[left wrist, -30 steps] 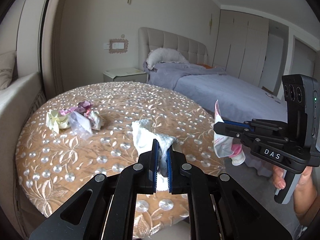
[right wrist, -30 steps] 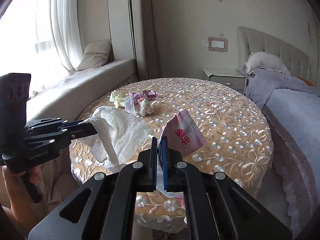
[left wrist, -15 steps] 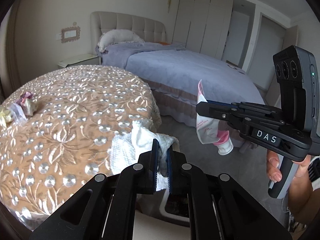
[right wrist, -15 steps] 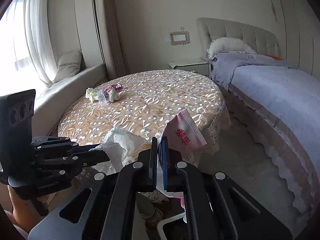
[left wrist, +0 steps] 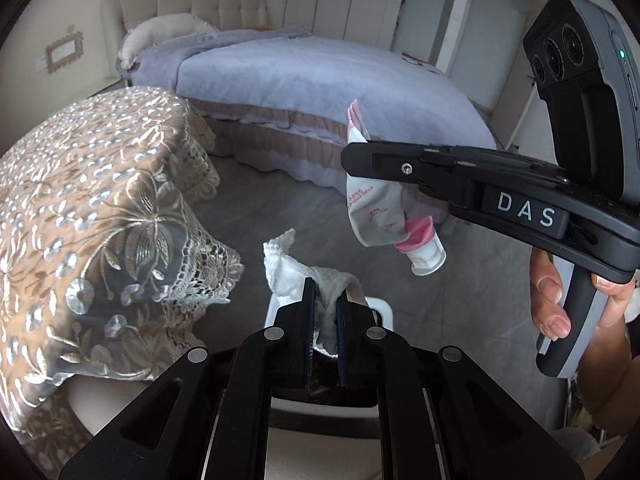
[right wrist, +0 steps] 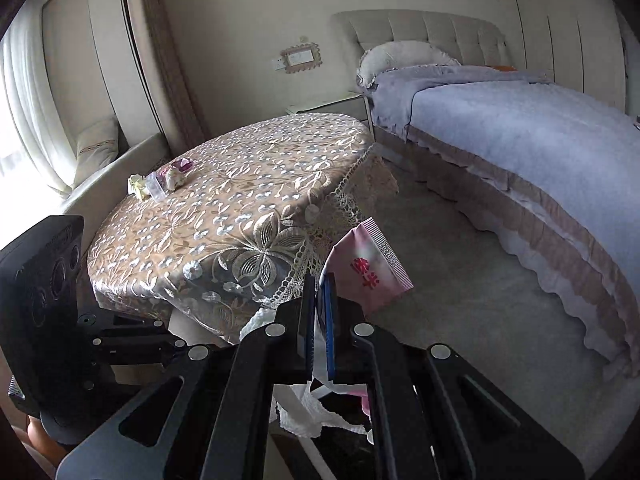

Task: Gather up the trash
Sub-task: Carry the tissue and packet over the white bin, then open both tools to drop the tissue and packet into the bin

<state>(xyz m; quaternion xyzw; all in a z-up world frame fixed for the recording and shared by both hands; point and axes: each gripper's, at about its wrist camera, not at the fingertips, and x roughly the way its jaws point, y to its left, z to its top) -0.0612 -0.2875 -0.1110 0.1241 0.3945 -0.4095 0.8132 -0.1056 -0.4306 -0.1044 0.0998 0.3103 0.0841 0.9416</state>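
My left gripper (left wrist: pixel 323 300) is shut on a crumpled white tissue (left wrist: pixel 292 272) and holds it above a white-rimmed trash bin (left wrist: pixel 380 308) on the floor. My right gripper (right wrist: pixel 319 296) is shut on a pink and white squeezed tube (right wrist: pixel 370 266). In the left wrist view the tube (left wrist: pixel 376 212) hangs cap down from the right gripper (left wrist: pixel 352 152), above and right of the bin. The tissue also shows low in the right wrist view (right wrist: pixel 316 412). More small trash (right wrist: pixel 160 180) lies on the far side of the round table (right wrist: pixel 240 216).
The table with its embroidered lace cloth (left wrist: pixel 100 200) stands close on the left of the bin. A bed with a lilac cover (left wrist: pixel 312 80) is beyond, across grey floor (right wrist: pixel 472 288). A window seat with a cushion (right wrist: pixel 96 148) is behind the table.
Both grippers have swung off the table top to the right and down with their loads. They now hang over the floor by the bin, which has come into view.
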